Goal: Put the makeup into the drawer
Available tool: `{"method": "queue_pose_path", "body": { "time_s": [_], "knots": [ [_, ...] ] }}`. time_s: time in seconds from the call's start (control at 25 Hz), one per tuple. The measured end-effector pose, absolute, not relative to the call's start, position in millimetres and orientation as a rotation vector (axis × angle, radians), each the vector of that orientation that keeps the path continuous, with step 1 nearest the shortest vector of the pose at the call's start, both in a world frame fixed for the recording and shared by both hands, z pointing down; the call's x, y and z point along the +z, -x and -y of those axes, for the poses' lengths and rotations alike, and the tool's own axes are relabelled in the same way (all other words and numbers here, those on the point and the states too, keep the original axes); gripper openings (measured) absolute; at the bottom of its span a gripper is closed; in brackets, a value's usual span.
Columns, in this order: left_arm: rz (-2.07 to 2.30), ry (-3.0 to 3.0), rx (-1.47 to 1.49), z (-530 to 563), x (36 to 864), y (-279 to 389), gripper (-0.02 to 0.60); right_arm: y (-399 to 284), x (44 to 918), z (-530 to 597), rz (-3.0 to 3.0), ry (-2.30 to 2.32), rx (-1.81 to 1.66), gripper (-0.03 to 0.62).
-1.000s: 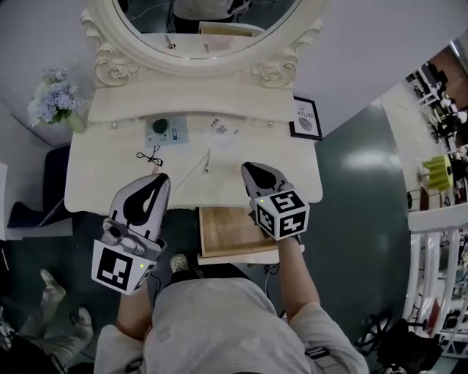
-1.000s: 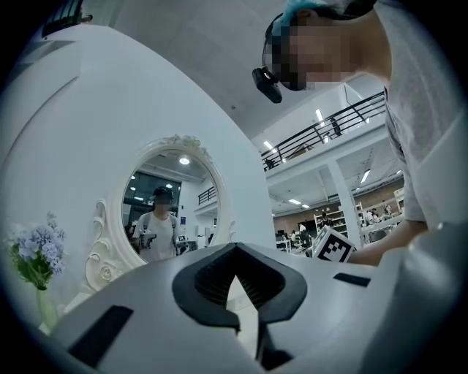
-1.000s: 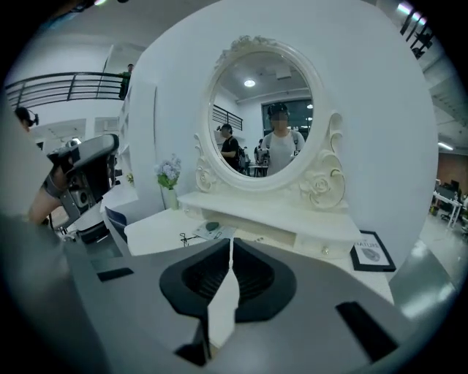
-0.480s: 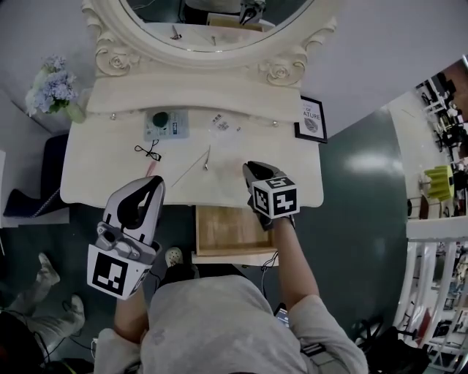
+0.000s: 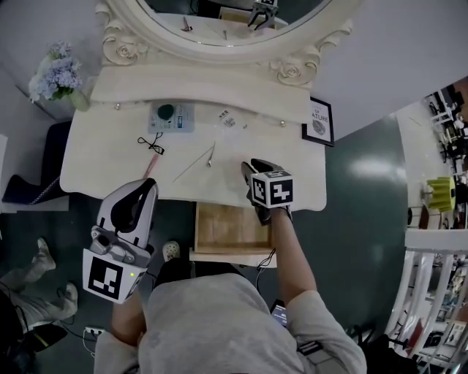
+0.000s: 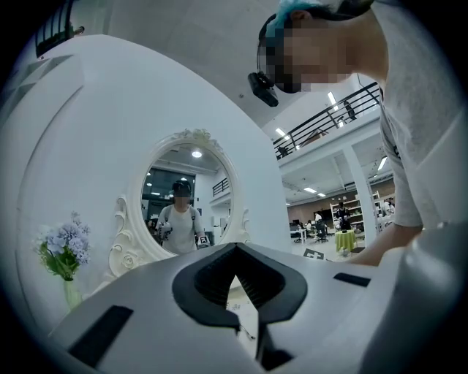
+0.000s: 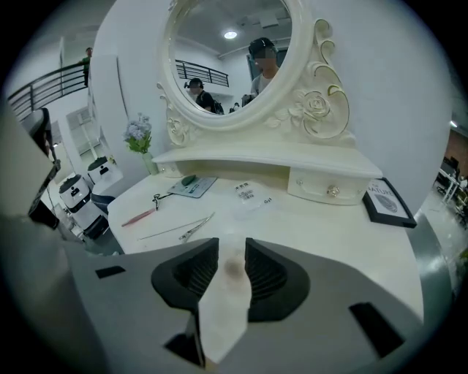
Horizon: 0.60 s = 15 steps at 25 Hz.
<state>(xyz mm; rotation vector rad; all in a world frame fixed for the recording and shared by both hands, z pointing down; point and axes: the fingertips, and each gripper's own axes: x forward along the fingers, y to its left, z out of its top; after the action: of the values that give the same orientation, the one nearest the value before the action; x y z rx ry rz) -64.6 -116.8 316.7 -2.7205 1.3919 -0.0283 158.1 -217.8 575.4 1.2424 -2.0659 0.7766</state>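
On the cream dressing table (image 5: 95, 172) lie a green compact on a card (image 5: 172, 117), a clear packet (image 5: 228, 120), a metal clip (image 5: 208, 155), a pink pencil (image 5: 150, 166) and a black looped item (image 5: 150, 142). Below the table's front edge a wooden drawer (image 5: 230, 228) stands pulled out. My right gripper (image 5: 247, 166) tilts down over the table's front, above the drawer. Its jaws are opening, and only pale table top with a brownish spot shows between them (image 7: 232, 252). My left gripper (image 5: 151, 182) hangs off the table's front left, shut and holding nothing (image 6: 235, 248).
An oval mirror (image 5: 234, 14) stands at the back over a raised shelf with small knobbed drawers (image 7: 333, 191). A framed picture (image 5: 320, 126) leans at the right end, and a vase of blue flowers (image 5: 57, 73) stands at the left. A person's feet (image 5: 40, 256) are on the floor at the left.
My right gripper has sunk toward the table's front edge, tipping further downward. The left gripper has dropped slightly lower and nearer me.
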Motion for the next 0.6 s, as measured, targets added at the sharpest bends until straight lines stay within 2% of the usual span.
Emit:
{"method": "queue_pose_path", "body": {
  "time_s": [0.36, 0.6],
  "knots": [
    [-1.441, 2.696, -0.077, 112.1, 320.5, 71.6, 0.011, -163.6, 599.7, 220.8, 1.994, -1.207, 0.837, 0.178],
    [-1.457, 2.671, -0.058, 113.4, 315.2, 71.8, 0.011, -159.8, 608.7, 223.0, 1.986, -1.198, 0.889, 0.184]
  ]
}}
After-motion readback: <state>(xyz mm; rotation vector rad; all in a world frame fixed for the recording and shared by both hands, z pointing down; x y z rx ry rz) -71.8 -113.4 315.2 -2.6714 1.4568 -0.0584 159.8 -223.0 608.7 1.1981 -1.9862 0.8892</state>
